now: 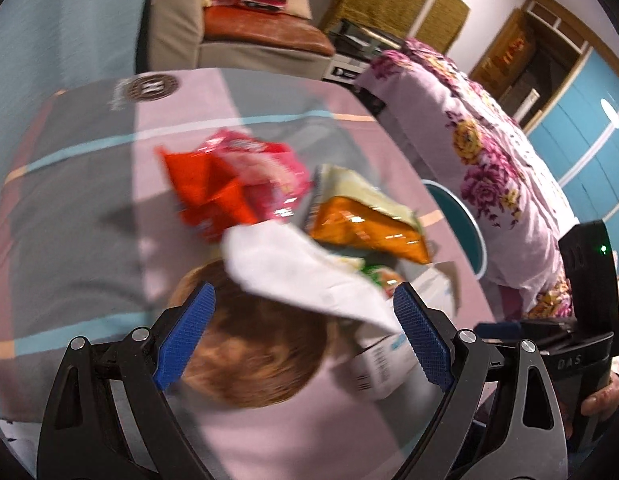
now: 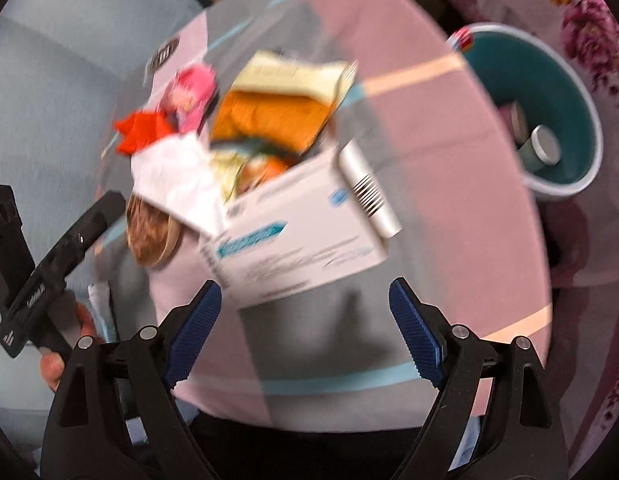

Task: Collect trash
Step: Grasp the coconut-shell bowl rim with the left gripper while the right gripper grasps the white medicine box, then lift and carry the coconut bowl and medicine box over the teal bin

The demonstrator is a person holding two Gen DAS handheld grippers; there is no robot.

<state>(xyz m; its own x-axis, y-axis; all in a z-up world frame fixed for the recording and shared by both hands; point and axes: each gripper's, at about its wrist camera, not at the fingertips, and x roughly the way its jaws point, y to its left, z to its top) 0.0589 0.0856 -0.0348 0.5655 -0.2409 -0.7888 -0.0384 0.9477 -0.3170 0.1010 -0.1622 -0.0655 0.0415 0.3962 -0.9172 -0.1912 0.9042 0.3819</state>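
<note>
A heap of trash lies on a round table with a pink and grey cloth (image 1: 89, 208) (image 2: 449, 200). It holds a red wrapper (image 1: 209, 192) (image 2: 141, 132), a pink wrapper (image 1: 265, 164) (image 2: 193, 92), an orange and cream snack bag (image 1: 365, 220) (image 2: 273, 112), a white crumpled paper (image 1: 301, 276) (image 2: 173, 180), a brown round piece (image 1: 253, 356) (image 2: 149, 236) and a white box with a blue label (image 1: 381, 364) (image 2: 305, 244). My left gripper (image 1: 305, 336) hangs open over the brown piece and the paper. My right gripper (image 2: 305, 332) is open just short of the box, with only cloth between its fingers.
A teal bin with a white rim (image 1: 469, 232) (image 2: 589, 120) stands beside the table's right edge, with a few items inside. A floral quilt (image 1: 489, 152) lies behind it. A beige chair (image 1: 237, 28) stands at the far side. Both views are motion-blurred.
</note>
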